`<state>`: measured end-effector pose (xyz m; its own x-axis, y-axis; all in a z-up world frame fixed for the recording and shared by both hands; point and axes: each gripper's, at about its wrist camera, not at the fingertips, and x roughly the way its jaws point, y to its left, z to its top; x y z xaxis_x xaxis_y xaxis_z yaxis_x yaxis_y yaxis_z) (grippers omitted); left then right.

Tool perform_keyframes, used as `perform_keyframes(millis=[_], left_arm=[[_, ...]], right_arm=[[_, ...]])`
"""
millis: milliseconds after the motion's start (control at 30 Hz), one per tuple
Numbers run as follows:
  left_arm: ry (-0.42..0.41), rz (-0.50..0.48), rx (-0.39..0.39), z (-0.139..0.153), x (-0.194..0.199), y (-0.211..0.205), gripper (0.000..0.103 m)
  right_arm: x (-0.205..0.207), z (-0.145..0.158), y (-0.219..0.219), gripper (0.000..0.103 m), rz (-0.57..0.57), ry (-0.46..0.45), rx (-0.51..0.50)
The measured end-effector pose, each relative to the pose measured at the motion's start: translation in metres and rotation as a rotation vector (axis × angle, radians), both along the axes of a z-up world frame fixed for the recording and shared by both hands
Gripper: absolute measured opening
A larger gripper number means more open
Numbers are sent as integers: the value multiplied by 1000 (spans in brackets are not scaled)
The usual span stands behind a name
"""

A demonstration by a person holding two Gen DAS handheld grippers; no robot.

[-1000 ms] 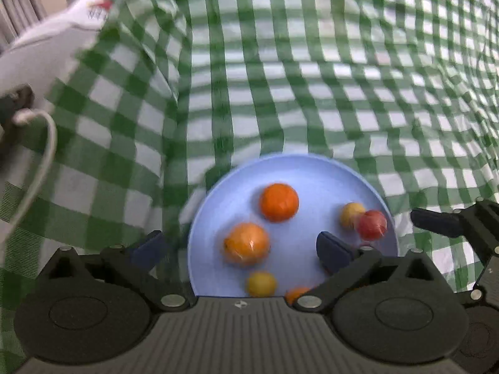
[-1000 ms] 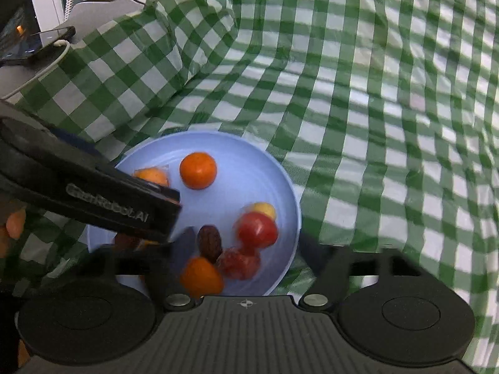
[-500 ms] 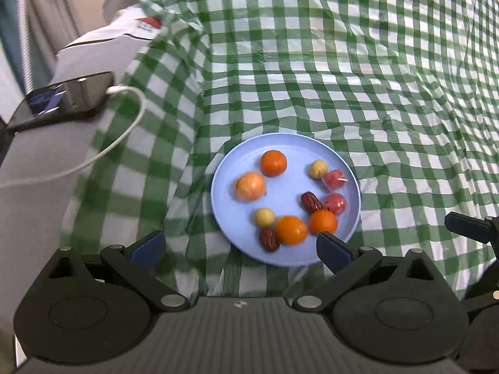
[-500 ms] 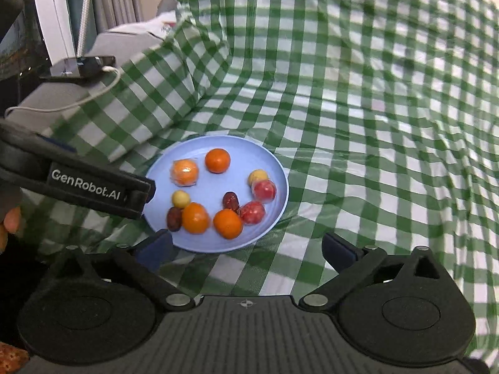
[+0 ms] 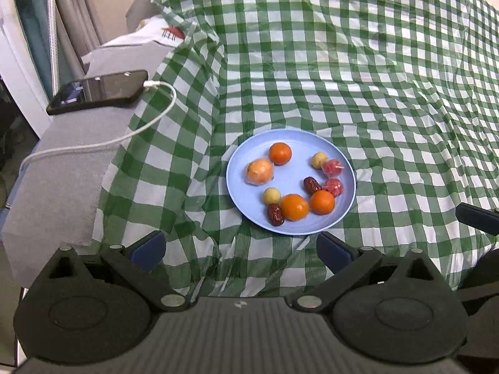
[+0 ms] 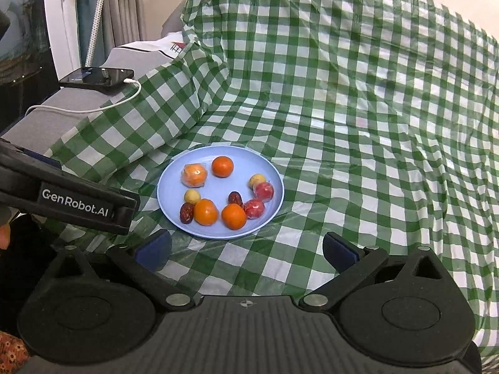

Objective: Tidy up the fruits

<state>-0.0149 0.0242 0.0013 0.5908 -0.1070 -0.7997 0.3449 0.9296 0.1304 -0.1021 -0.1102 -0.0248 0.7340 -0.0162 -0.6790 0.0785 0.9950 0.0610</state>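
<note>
On my feed the fruits sit together on a light blue plate, which rests on the green checked cloth a little ahead of both grippers. In the left view I count three bare oranges: one at about twelve o'clock and two at six o'clock, touching or nearly so. A wrapped orange lies at ten o'clock. Two red wrapped fruits are at three o'clock, with a small yellow one beside them and another yellow one toward seven. Two dark dates lie among them.

My left gripper is spread wide and holds nothing; my right gripper is likewise spread and holds nothing. Both hang short of the plate.

I judge that gathering is done, since no fruit shows on the cloth; grouping by kind looks only partial.

Off at ten o'clock a phone lies on a grey surface with a white cable.
</note>
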Motion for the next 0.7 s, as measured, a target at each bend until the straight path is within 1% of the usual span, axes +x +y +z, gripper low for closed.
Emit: perform_keyframes(millis=[133,500,700], left_arm=[[-19,-4,-2,3,-4,-1,103],[-20,0,-6,6,-8,4,103],[-28,4,5,6,-9,4,103]], right_arm=[[-5,4,2,102,-5,-10,-10],[-9,8,5,102,-15,-24,-15],[-10,7,6,102,-16,-25,-15]])
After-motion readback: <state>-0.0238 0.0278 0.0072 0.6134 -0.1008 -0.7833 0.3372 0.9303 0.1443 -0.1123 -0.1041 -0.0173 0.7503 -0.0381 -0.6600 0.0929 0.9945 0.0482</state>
